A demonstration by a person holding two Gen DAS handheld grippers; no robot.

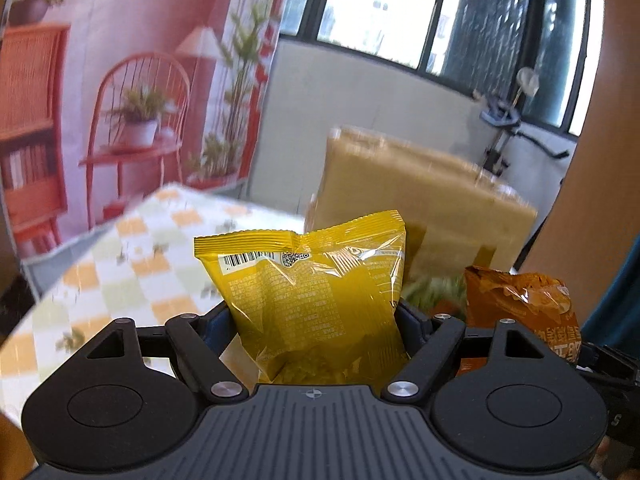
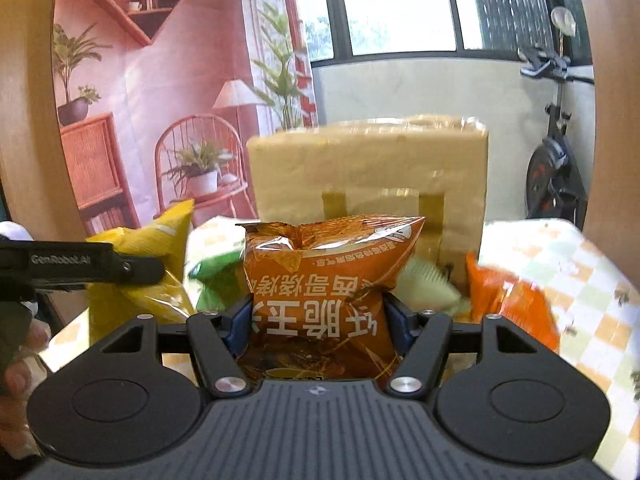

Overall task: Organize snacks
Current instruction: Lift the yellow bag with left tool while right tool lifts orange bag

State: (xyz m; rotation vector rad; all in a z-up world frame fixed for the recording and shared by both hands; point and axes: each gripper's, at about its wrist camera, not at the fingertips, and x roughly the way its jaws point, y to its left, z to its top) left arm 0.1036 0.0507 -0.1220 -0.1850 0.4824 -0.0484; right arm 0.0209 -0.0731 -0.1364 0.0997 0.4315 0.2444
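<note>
nearest the left wrist lens, the left hand-held gripper (image 1: 316,320) sits low in the middle of the frame, its jaws drawn in on a yellow snack bag (image 1: 312,292) that stands upright between them, barcode near its top edge. to the right of it in the same view, an orange snack bag (image 1: 520,304) shows at the lower right, partly behind the gripper body. behind both, right of centre, stands a tan cardboard box (image 1: 420,208), blurred. the checkered bench (image 1: 132,256) spreads across the left middle of the frame.

in the right wrist view, the right hand-held gripper (image 2: 318,320) fills the lower middle, its jaws clamped on the orange snack bag (image 2: 324,280), which stands upright with its printed characters upside down. the yellow snack bag (image 2: 140,272) appears at the left middle, with the left hand-held gripper's black arm across it. a green packet (image 2: 216,276) lies between the two bags, blurred. a second orange packet (image 2: 508,296) lies at the right middle on the bench (image 2: 580,280), and a pale green packet (image 2: 428,280) sits just left of it. the cardboard box (image 2: 368,168) stands behind them at centre, strips of darker tape on its face.
</note>
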